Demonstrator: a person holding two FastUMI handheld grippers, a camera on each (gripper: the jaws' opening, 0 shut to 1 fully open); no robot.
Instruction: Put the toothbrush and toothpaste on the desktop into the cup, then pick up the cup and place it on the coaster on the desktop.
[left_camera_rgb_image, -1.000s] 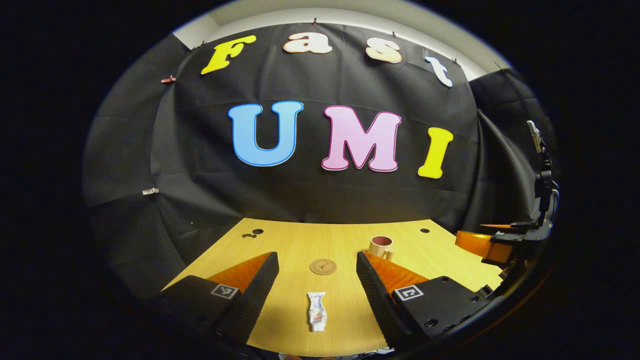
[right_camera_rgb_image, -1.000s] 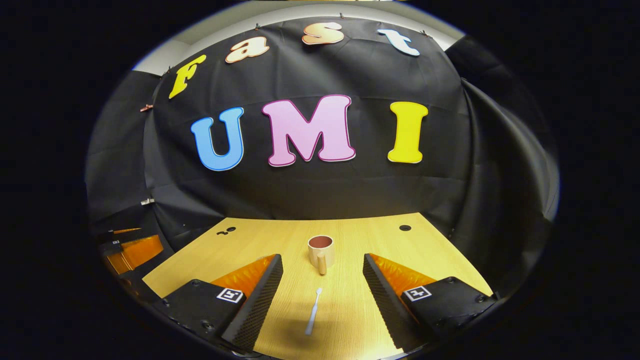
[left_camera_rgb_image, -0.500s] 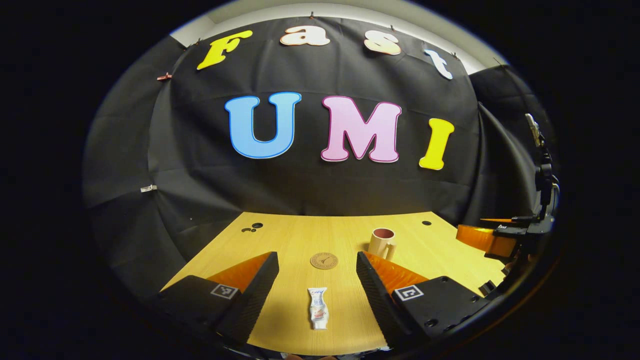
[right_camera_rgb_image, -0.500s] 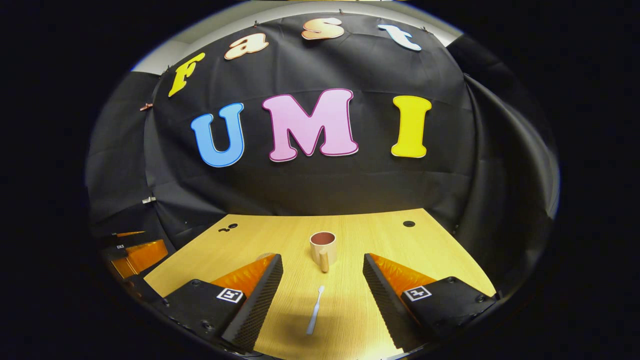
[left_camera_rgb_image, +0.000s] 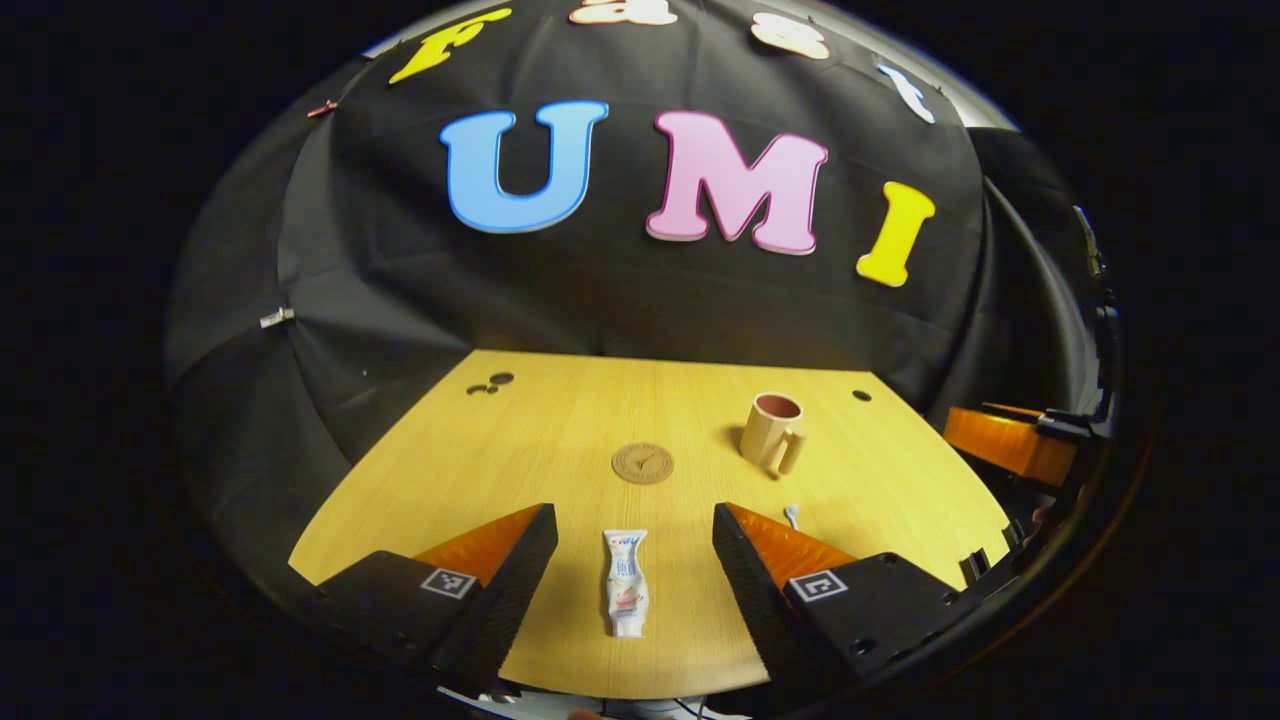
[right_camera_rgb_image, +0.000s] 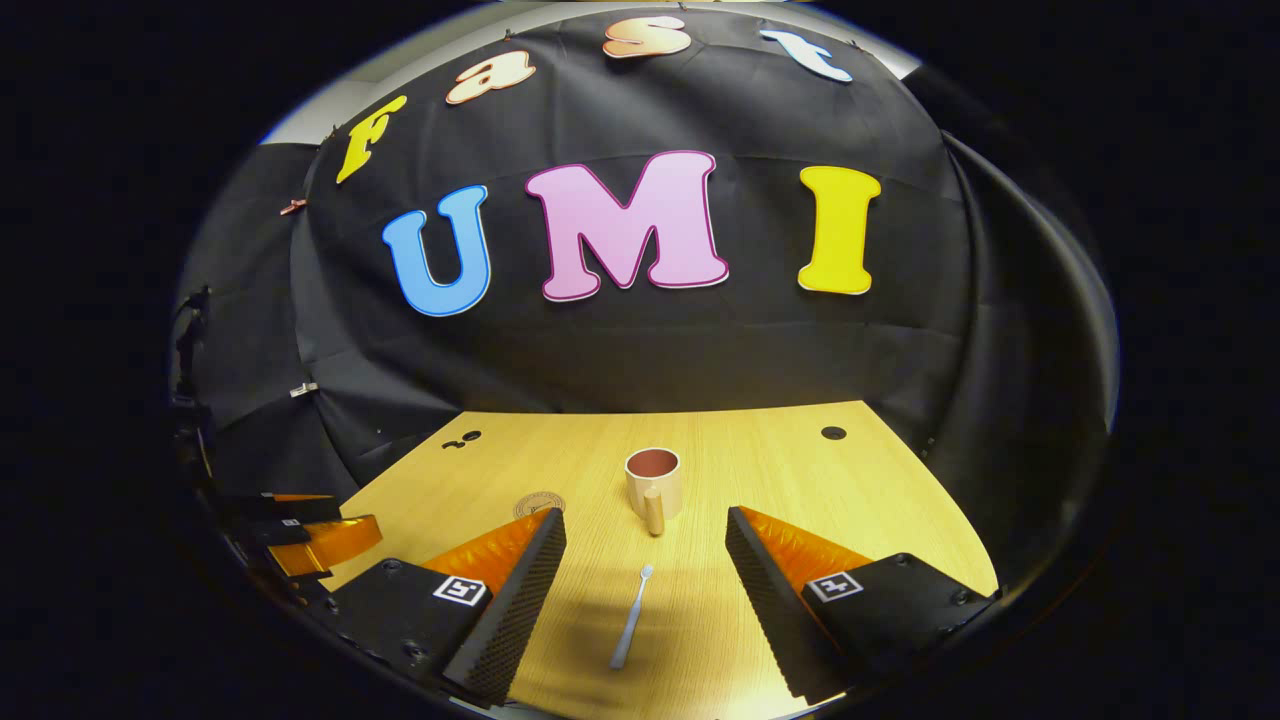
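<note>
In the left gripper view, the left gripper (left_camera_rgb_image: 632, 560) had its fingers spread wide with nothing between them but the toothpaste (left_camera_rgb_image: 626, 596), which lay flat on the surface (left_camera_rgb_image: 520, 450) at lower centre, lengthwise between the fingers; the coaster (left_camera_rgb_image: 642, 463) sat just above it in the frame, the cup (left_camera_rgb_image: 772, 431) to the right of centre, upright and empty, handle toward the camera; a bit of the toothbrush (left_camera_rgb_image: 791, 515) showed below the cup. In the right gripper view, the right gripper (right_camera_rgb_image: 645, 590) was likewise spread wide and empty; the toothbrush (right_camera_rgb_image: 632, 615) lay at lower centre, pointing toward the cup (right_camera_rgb_image: 654, 482) above it. To grasp well, each gripper should probably descend straight, centred over its item, closing across the narrow width.
</note>
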